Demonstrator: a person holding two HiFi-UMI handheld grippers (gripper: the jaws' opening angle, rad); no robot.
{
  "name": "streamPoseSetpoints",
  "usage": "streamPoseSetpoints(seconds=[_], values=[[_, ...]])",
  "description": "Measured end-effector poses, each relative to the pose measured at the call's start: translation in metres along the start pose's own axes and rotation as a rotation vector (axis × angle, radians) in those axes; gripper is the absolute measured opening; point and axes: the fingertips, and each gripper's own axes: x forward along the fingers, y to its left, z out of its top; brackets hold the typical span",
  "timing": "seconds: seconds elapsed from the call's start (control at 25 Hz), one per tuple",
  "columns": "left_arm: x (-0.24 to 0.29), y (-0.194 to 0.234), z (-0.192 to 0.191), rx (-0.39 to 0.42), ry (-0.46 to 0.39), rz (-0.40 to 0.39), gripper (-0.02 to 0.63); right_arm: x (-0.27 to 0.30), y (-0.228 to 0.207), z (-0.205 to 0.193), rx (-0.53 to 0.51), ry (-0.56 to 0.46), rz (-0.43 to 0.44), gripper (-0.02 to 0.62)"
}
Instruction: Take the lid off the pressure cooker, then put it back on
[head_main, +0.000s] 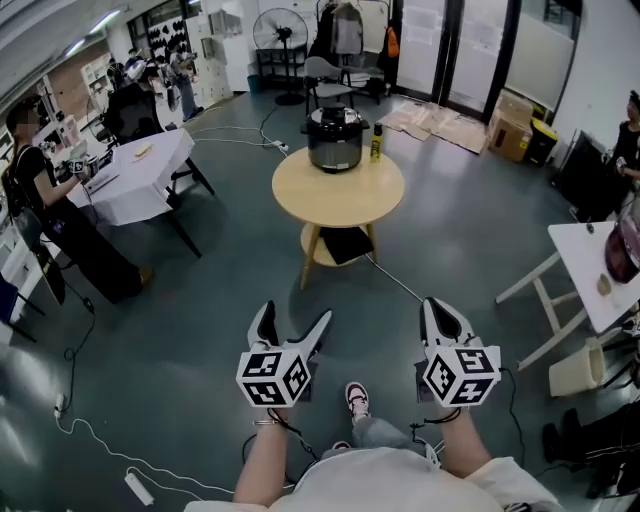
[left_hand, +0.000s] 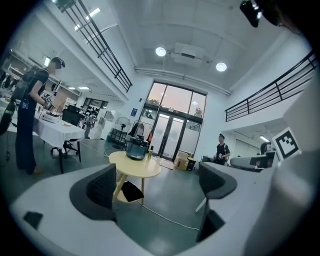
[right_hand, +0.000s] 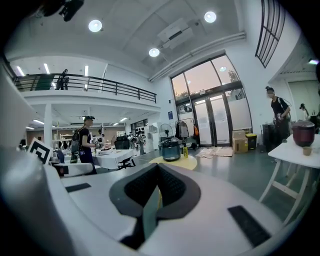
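A dark pressure cooker (head_main: 337, 137) with its lid on stands at the far side of a round wooden table (head_main: 338, 195), some way ahead of me. It also shows small in the left gripper view as the cooker (left_hand: 137, 148) and in the right gripper view as the cooker (right_hand: 171, 149). My left gripper (head_main: 291, 335) is held low and near my body, jaws wide apart and empty. My right gripper (head_main: 443, 322) hangs beside it with its pads pressed together on nothing. Both are far from the table.
A yellow bottle (head_main: 377, 142) stands right of the cooker. A cable (head_main: 395, 282) runs over the floor from the table. A white-clothed table (head_main: 140, 172) with a person is at the left, another white table (head_main: 590, 268) at the right, and cardboard boxes (head_main: 510, 125) behind.
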Motion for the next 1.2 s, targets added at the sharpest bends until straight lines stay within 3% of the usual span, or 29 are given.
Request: streamPoseSetpoints(seconds=[0.44, 0.84, 1.2], values=[[0.096, 0.031, 0.009, 0.001, 0.030, 0.042, 0.502, 0.104, -0.041, 0.011, 0.010, 0.027, 0.028, 0.002], [0.214, 0.041, 0.039, 0.036, 0.038, 0.043, 0.502, 0.207, -0.111, 0.040, 0.034, 0.010, 0.013, 0.002], [0.285, 0.053, 0.052, 0.044, 0.033, 0.055, 0.502, 0.270, -0.157, 0.054, 0.050, 0.002, 0.009, 0.002]])
